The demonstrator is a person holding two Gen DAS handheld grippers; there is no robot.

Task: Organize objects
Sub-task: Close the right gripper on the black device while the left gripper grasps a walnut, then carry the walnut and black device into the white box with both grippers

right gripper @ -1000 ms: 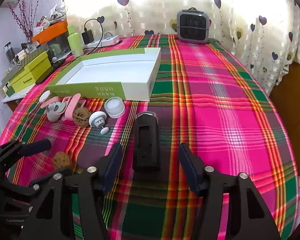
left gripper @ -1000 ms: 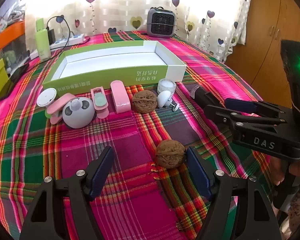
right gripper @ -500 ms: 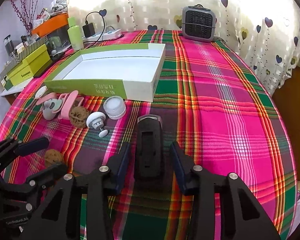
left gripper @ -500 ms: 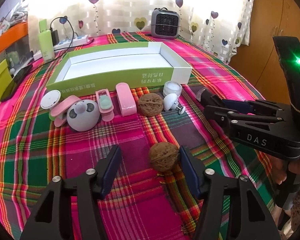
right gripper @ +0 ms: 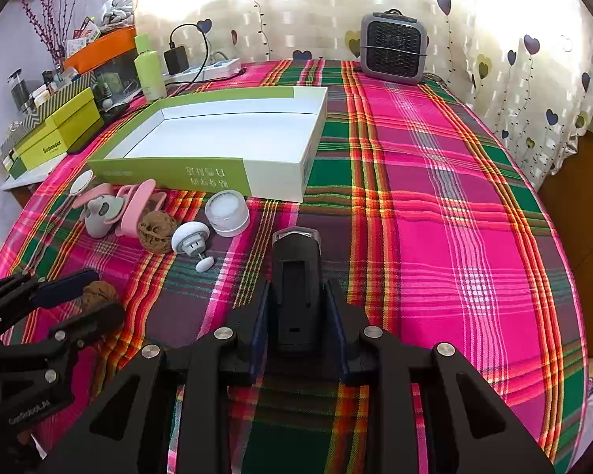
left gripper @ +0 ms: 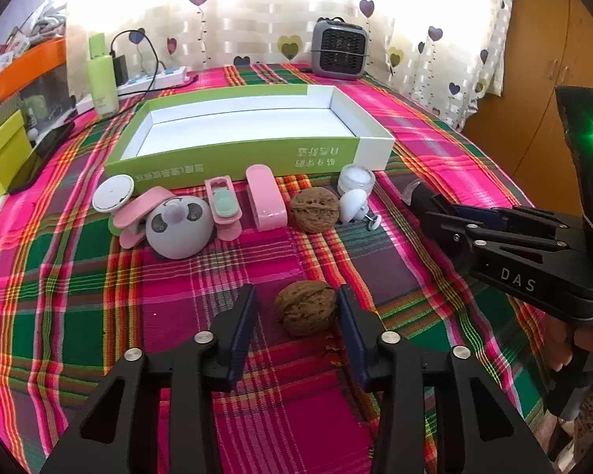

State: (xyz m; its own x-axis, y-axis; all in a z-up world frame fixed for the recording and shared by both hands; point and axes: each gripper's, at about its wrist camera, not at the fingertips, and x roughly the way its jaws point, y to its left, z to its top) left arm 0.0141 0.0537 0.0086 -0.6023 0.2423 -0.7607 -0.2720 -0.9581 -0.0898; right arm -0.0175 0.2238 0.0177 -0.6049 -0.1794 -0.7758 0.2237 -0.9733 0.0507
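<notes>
On the plaid tablecloth [left gripper: 79, 276], I am holding my left gripper [left gripper: 296, 308] open around a brown wrinkled walnut [left gripper: 305, 313], while my right gripper [right gripper: 296, 316] is clamping a black plastic device [right gripper: 296, 276].

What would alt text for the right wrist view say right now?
The right gripper is shut on a black device lying on the plaid tablecloth. Beyond it sit a white jar and an empty green-and-white box.
</notes>
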